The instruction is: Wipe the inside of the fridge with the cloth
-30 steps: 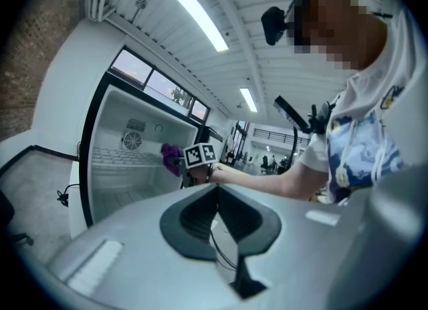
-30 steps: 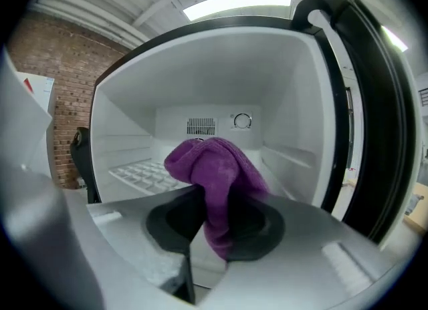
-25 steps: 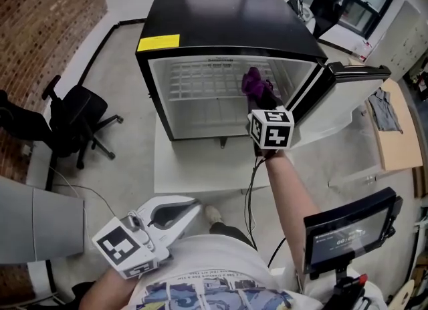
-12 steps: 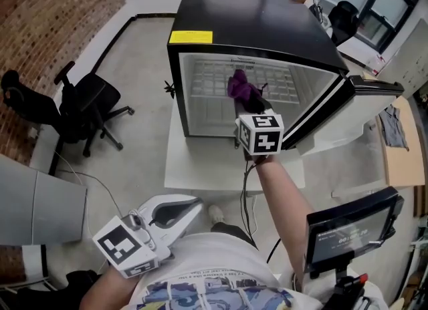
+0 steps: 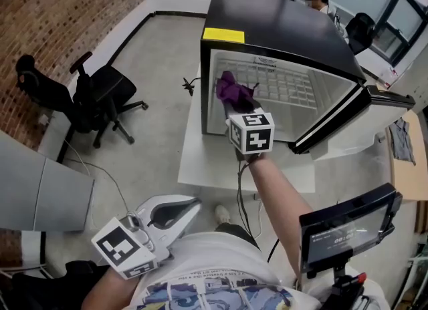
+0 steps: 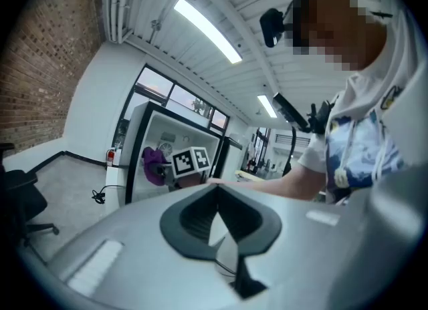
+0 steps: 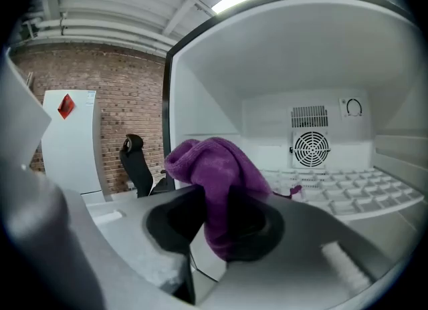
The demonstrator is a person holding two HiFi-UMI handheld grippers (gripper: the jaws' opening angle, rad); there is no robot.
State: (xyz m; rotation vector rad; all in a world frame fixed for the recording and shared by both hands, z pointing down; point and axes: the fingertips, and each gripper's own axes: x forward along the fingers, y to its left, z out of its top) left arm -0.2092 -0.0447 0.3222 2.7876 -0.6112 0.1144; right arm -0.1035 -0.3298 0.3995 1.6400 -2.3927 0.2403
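**Head view.** Showed a black fridge point(image 5: 274, 18) on a low white platform point(image 5: 207, 165), with the door point(image 5: 334, 118) swung wide to the right and a yellow label point(image 5: 224, 35) at the top front edge. Placed the right gripper point(image 5: 238, 106) at the left side of the fridge mouth, on an outstretched arm point(image 5: 274, 195), marker cube point(image 5: 251, 131) toward the camera. Found the purple cloth point(image 5: 229, 87) bunched at that gripper's tip, just inside the opening and close to the left inner wall. Gave no way to judge contact with that wall. Showed the left gripper point(image 5: 192, 205) low beside the torso point(image 5: 200, 272), well apart from the fridge. Included a black office chair point(image 5: 100, 95) before a brick wall point(image 5: 67, 8), and a small screen point(image 5: 344, 225) at lower right.

**Left gripper view.** Showed the left jaws drawn together, tips meeting, with nothing between them. Caught, beyond the jaws, the open fridge, the cloth and the marker cube of the right gripper.

**Right gripper view.** Showed the right jaws clamped on the cloth, with a thick fold rising above them. Looked into the white interior: a round fan grille point(image 7: 309, 147) on the back wall, a wire shelf point(image 7: 348, 185) below and to its right. Took in, left of the fridge's edge, the chair, the brick wall and a white cabinet point(image 7: 67, 135) bearing a red diamond mark.
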